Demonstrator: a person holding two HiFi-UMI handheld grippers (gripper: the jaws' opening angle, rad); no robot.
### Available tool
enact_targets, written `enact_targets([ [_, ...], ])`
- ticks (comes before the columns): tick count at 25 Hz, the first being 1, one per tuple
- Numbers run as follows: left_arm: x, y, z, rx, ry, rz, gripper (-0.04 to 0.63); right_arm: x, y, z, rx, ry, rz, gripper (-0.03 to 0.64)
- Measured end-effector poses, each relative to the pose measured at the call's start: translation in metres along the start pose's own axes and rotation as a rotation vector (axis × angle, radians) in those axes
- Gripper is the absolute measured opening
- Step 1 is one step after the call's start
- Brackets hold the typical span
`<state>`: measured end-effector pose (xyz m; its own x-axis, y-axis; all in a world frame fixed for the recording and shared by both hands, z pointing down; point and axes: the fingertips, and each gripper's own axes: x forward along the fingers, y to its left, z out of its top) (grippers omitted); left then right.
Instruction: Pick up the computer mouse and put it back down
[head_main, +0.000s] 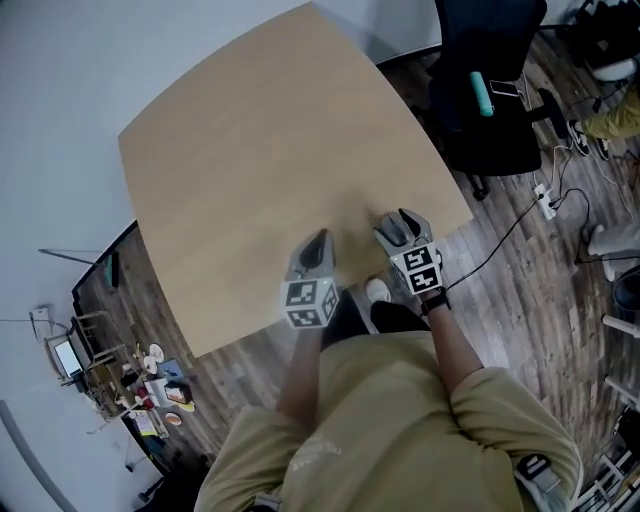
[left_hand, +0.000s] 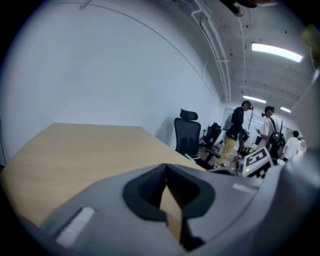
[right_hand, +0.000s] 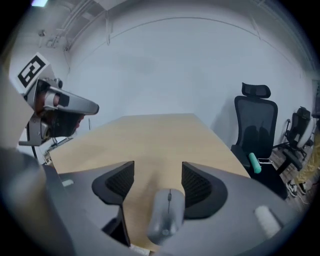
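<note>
The mouse (right_hand: 167, 215) is grey, with a wheel on the top. It lies between the jaws of the right gripper (right_hand: 157, 170), deep toward their root and closer to the jaw at 3 o'clock. It seems to rest on the table (head_main: 260, 150), at the edge near the person, at 6 o'clock of the tabletop. It is a little blurred, so I cannot be sure that it rests fully. The jaws stand spread. The pad at 9 o'clock is clearly apart from the mouse, and the other is just beside it without pressing. No cable shows.

The left gripper (left_hand: 166, 170) has its fingers pressed together at the tips, with nothing between them. It is over the same edge, at 9 o'clock of the right one.

I judge the mouse to be light and stiff, a hard plastic shell that will not bend under the pads. The surface looks smooth and rounded, so it can slip or pop upward if it is pinched high on the curve. The better place to hold is low on the two long flanks, about the middle of the body, with the mouse centred between the ribbed pads. Firm pressure is enough, and the pads should stay off the wheel and the buttons. A drop onto the table is a small risk. A drop over the near edge to the floor is the bigger one.
</note>
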<state>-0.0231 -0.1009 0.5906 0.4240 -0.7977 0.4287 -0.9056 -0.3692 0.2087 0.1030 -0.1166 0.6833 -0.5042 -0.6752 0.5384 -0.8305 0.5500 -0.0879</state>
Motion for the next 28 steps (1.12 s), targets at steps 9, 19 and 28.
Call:
enact_targets([
  [9, -0.061, 0.028, 0.072, 0.018, -0.187, 0.154, 0.000, -0.028, 0.063, 0.140, -0.067, -0.258, 0.124, 0.165],
  [19, -0.146, 0.054, 0.125, 0.035, -0.376, 0.321, 0.000, -0.061, 0.127, 0.231, -0.145, -0.419, 0.187, 0.113],
  [28, -0.198, 0.071, 0.134, 0.027, -0.464, 0.432, 0.000, -0.085, 0.161, 0.256, -0.141, -0.465, 0.215, 0.008],
])
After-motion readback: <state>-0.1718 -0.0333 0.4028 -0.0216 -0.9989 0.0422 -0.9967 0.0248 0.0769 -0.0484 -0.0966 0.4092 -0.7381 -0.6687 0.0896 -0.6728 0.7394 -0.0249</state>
